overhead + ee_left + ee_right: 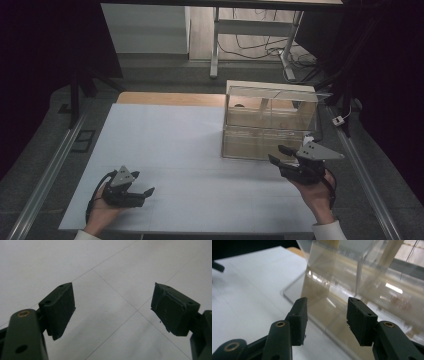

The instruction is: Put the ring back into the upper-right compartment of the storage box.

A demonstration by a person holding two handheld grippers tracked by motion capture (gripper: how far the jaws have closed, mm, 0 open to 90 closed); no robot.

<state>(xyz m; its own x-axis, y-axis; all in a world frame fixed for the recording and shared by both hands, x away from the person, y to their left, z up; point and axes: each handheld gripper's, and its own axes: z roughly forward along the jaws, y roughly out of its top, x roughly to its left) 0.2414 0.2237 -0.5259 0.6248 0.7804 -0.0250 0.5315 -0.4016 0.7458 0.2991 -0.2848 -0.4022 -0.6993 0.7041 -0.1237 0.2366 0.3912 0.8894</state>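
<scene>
the clear acrylic box with stacked compartments [270, 122] is standing on the far right part of the white-covered table [175, 150], its back edge lying near a strip of bare light wood [170, 98] that is showing beyond the white sheet. seen from above, the box is showing an upper tier split by a pale upright divider and a lower tier at the front; something small and dark is sitting in the upper left compartment, too small to make out. in the right gripper view the box's see-through front wall [352, 290] and its flat clear base are rising just ahead of the jaws, with reflections glinting on the plastic. the right claw [277, 154] is hovering just before the box's lower front corner, held in the person's right hand [317, 192], and its jaws are standing spread with nothing between the pads, which are not touching the box. well apart, near the front left of the table, the left claw [145, 187] is sitting low over the white surface in the person's left hand [102, 210], pointing toward the table's middle; its jaws are spread wide and pinching nothing, with bare white table and thin seam lines showing between them in the left gripper view. dark floor and metal desk legs [215, 55] are lying beyond the table's far edge.
</scene>
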